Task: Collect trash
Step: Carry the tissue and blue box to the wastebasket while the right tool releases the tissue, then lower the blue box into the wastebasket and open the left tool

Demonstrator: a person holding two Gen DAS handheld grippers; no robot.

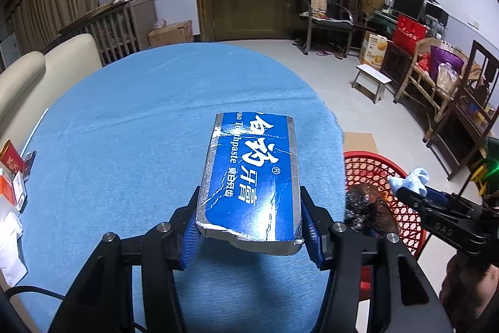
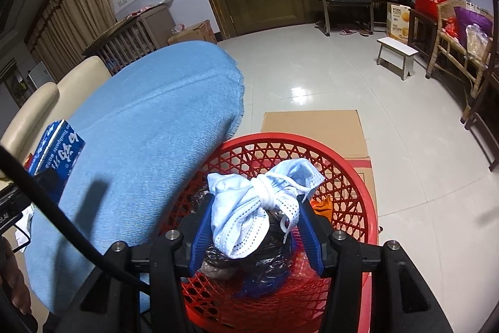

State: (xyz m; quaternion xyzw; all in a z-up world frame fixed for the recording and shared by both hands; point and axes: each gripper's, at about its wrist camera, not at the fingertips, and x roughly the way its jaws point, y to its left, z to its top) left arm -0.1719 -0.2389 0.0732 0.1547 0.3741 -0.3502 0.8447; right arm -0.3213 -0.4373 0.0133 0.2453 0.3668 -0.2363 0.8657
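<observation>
My left gripper (image 1: 249, 208) is shut on a crumpled blue toothpaste box (image 1: 252, 173) and holds it above the blue-clothed table (image 1: 124, 130), near its right edge. The box also shows at the left of the right wrist view (image 2: 57, 149). My right gripper (image 2: 255, 208) is shut on a knotted light-blue face mask (image 2: 259, 202), held over the red mesh basket (image 2: 352, 177) on the floor beside the table. The basket (image 1: 402, 208) holds dark crumpled trash (image 1: 368, 208). The right gripper with the mask (image 1: 411, 180) shows at the right of the left wrist view.
Small red and white packets (image 1: 12, 177) lie at the table's left edge. Flat cardboard (image 2: 312, 127) lies on the tiled floor behind the basket. A cream sofa (image 1: 37, 74) is left of the table. A small stool (image 2: 396, 55), chairs and boxes stand along the right wall.
</observation>
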